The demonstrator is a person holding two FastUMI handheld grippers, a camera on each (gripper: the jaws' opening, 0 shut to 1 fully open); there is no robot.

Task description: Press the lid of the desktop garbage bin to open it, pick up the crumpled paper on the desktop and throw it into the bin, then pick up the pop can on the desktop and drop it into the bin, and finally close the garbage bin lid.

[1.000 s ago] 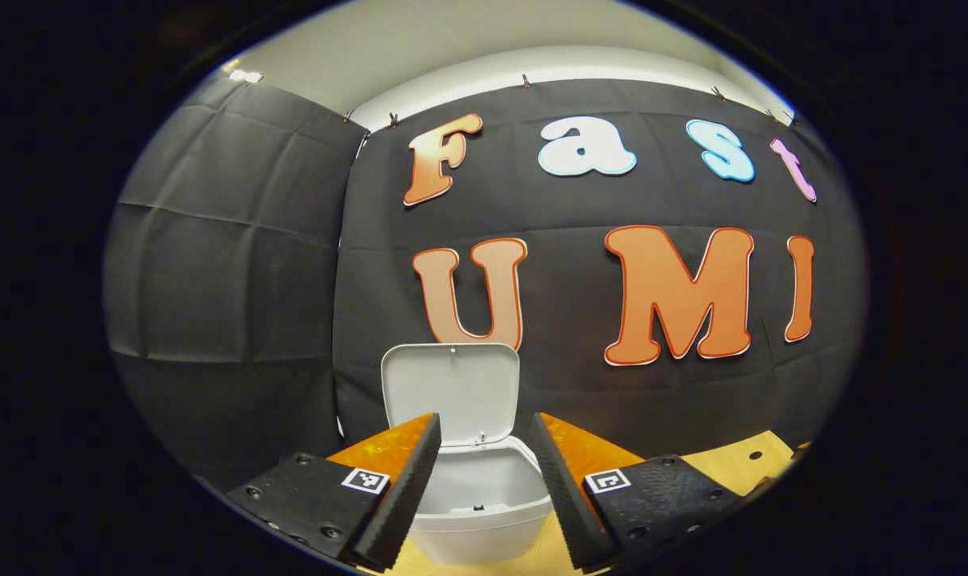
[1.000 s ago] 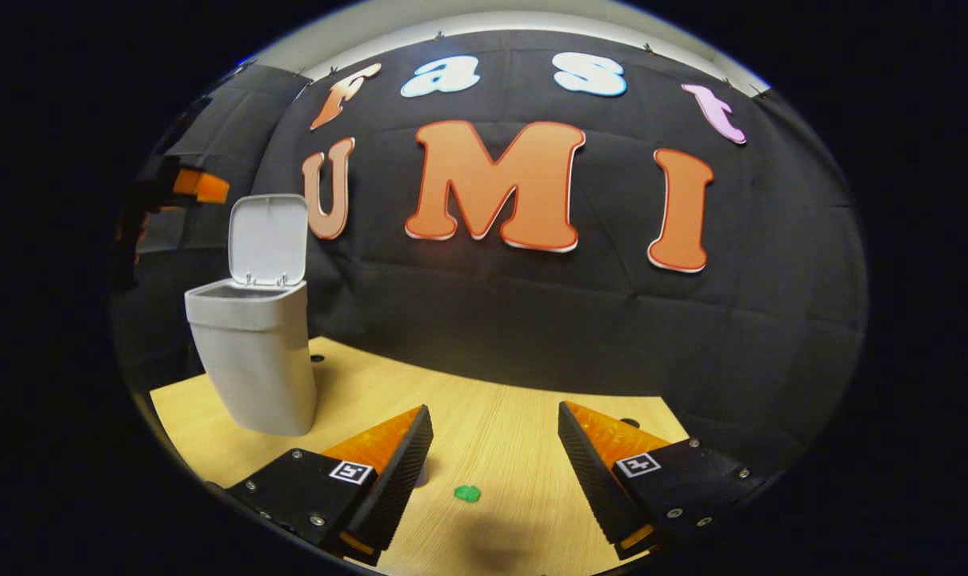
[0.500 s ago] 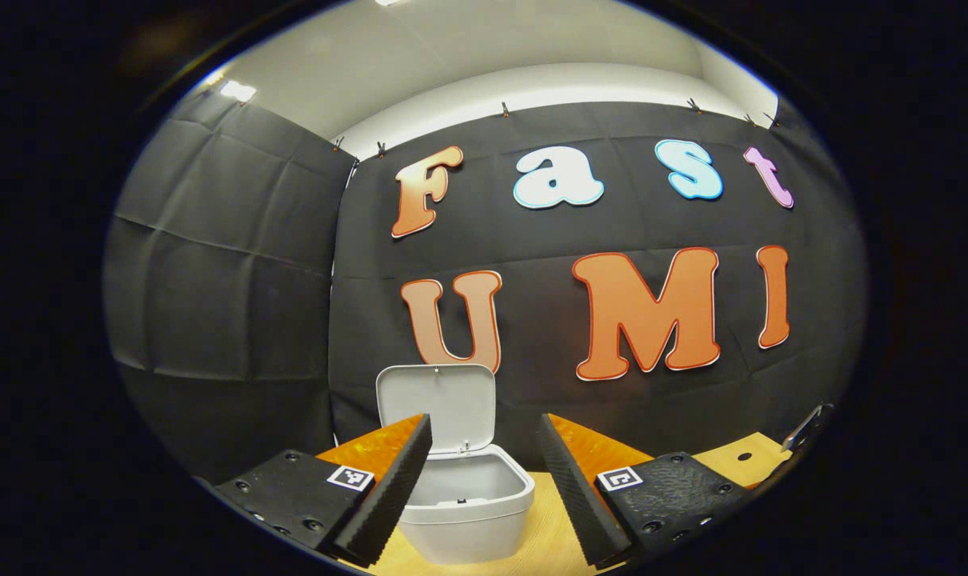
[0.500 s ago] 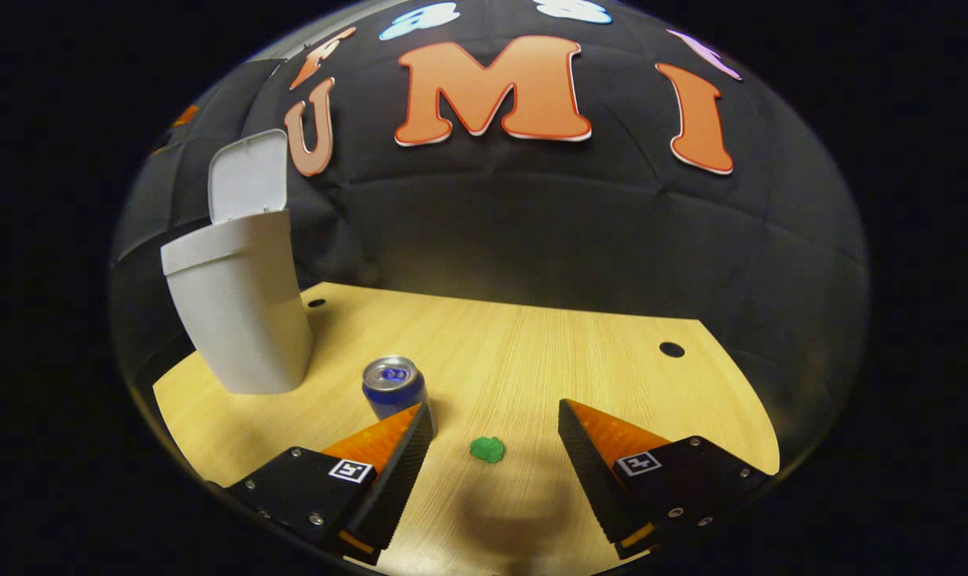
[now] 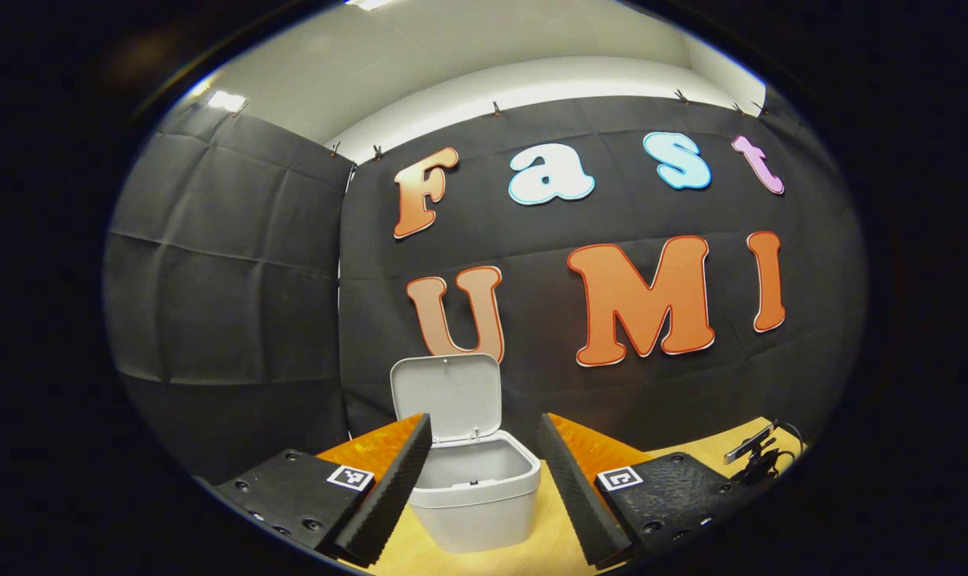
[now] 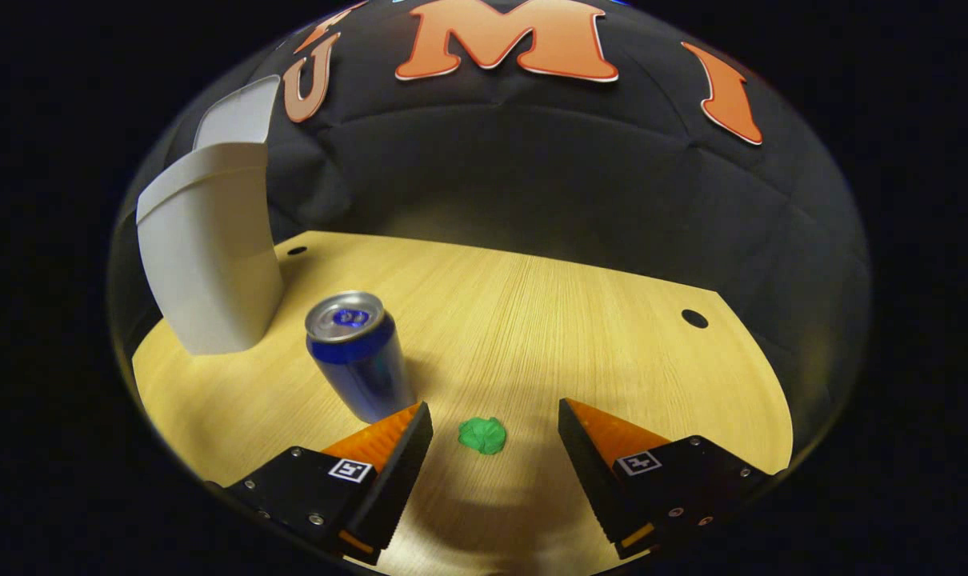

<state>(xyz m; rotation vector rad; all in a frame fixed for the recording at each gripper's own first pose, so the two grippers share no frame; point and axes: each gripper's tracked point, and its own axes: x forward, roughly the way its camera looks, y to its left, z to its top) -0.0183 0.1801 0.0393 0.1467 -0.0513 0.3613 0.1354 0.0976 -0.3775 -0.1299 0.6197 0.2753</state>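
I see the white bin (image 5: 474,500) with its lid (image 5: 447,394) standing open; my left gripper (image 5: 484,488) hangs before it, jaws spread and empty. Right of the bin stands a blue can (image 6: 358,355), and just beyond it a small green paper wad (image 6: 483,435) lies on the wooden table (image 6: 580,320), between my right gripper's (image 6: 492,460) parted jaws.

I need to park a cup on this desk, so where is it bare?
Bare wood runs from the green paper ball right and back to the far-right hole. Crowded: the left, where the pop can stands near the open bin, and around the right tongs.
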